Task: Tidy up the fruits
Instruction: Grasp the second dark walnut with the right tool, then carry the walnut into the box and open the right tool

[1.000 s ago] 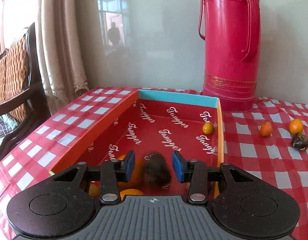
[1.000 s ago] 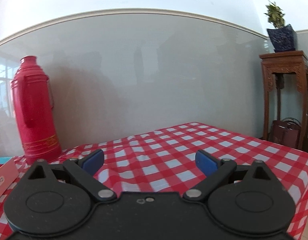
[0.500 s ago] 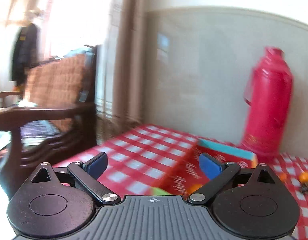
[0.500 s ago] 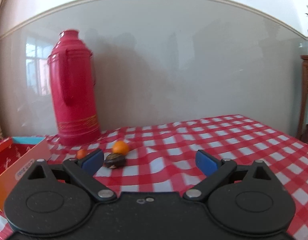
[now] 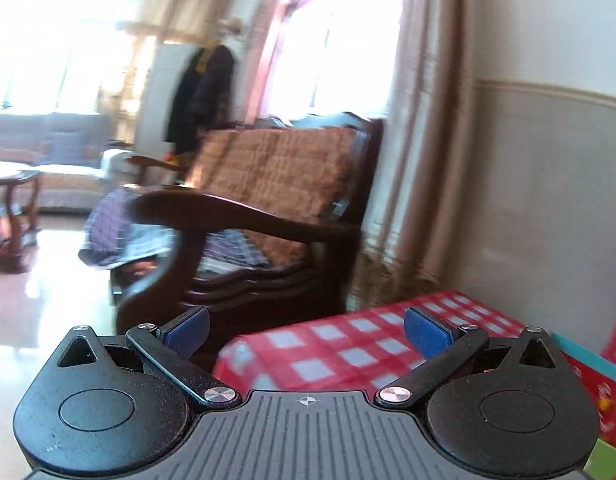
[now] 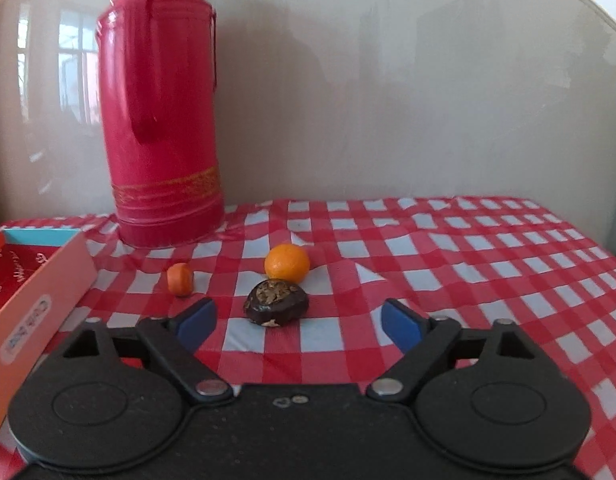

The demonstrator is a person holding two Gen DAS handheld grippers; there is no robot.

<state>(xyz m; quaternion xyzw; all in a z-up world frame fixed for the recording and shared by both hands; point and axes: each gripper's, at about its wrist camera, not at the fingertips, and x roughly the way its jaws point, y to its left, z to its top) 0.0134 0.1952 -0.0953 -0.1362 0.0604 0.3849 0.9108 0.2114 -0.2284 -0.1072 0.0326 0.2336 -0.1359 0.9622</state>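
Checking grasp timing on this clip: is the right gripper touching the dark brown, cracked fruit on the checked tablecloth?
Apart. In the right wrist view the right gripper is open, and the dark brown fruit lies ahead of its blue pads, with tablecloth visible between.

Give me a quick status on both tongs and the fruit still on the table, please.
Left tongs open, empty, just opened, facing the chair. Right tongs open, closing slightly, aimed at dark fruit. Two oranges beyond. Nothing blocking.

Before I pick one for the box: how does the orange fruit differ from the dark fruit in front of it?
The orange fruit is bright, smooth and round; the dark fruit is brown-black, glossy, flatter, with a rough tan patch on top. The dark fruit lies nearer the right gripper. Both rest loose on the checked tablecloth.
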